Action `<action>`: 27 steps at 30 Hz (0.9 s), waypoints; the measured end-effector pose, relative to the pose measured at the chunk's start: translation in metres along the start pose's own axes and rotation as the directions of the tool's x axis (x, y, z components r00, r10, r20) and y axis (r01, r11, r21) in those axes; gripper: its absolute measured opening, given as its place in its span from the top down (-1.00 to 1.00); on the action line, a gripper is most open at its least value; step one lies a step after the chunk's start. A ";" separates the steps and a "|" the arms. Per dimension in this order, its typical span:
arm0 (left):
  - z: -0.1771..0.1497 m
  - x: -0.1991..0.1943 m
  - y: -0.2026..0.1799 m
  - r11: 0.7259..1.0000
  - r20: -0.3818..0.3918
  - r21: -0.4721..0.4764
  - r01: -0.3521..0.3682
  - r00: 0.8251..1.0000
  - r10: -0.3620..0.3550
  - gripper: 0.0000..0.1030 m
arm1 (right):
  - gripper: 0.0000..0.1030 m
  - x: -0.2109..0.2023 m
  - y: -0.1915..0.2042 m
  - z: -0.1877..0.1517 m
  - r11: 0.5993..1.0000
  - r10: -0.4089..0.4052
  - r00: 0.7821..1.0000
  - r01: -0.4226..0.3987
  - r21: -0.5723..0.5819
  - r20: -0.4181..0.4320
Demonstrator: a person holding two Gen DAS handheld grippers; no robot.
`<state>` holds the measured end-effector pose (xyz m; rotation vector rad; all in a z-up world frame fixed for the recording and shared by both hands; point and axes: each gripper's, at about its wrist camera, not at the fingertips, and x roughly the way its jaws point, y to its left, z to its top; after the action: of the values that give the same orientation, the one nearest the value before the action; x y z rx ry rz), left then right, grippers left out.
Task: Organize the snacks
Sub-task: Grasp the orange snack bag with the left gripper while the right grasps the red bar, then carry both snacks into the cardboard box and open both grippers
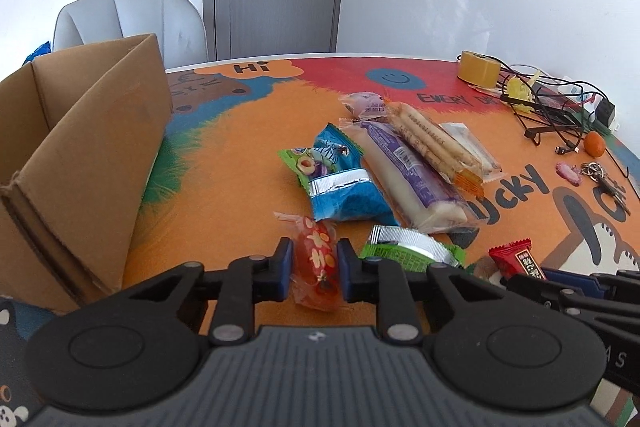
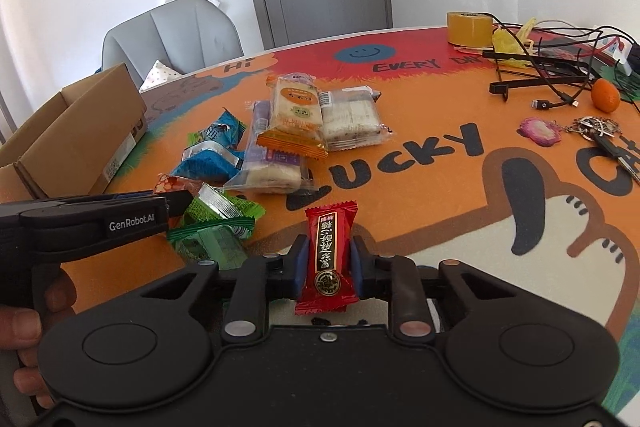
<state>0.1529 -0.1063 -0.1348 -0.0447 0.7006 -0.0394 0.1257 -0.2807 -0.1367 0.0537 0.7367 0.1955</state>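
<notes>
My left gripper point(image 1: 313, 267) is shut on a clear orange-red candy packet point(image 1: 318, 261) just above the mat. My right gripper point(image 2: 330, 263) is shut on a red candy packet point(image 2: 330, 259), which also shows in the left wrist view point(image 1: 516, 259). A pile of snacks lies mid-table: a blue packet point(image 1: 344, 183), a long purple-white bar point(image 1: 412, 179), a biscuit stick pack point(image 1: 436, 143), an orange-labelled cake pack point(image 2: 296, 115) and green packets point(image 2: 216, 227). An open cardboard box point(image 1: 80, 155) stands at the left, also in the right wrist view point(image 2: 72, 135).
A colourful cartoon mat point(image 2: 440, 187) covers the table. At the far right lie a yellow tape roll point(image 2: 470, 29), black cables point(image 2: 560, 67), a small orange point(image 2: 605, 95), keys point(image 2: 600, 131) and a pink charm point(image 2: 540, 131). A grey chair point(image 2: 176, 35) stands behind the table.
</notes>
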 end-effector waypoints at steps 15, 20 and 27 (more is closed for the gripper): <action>0.001 -0.048 0.012 0.999 0.071 -0.031 -0.007 0.997 0.009 0.60 | 0.56 -0.024 0.009 0.003 0.999 0.015 0.998 -0.017 0.035 0.056; 0.003 -0.065 0.020 0.999 0.102 -0.041 -0.014 0.995 0.018 0.60 | 0.56 -0.030 0.015 0.008 0.999 0.030 0.996 -0.033 0.040 0.082; 0.012 -0.088 0.037 0.998 0.149 -0.052 -0.033 0.988 0.041 0.60 | 0.56 -0.032 0.037 0.016 0.997 0.075 0.992 -0.077 0.017 0.104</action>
<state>0.0944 -0.0647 -0.0715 -0.0814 0.5517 0.0171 0.1073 -0.2502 -0.0990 0.1118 0.6337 0.2560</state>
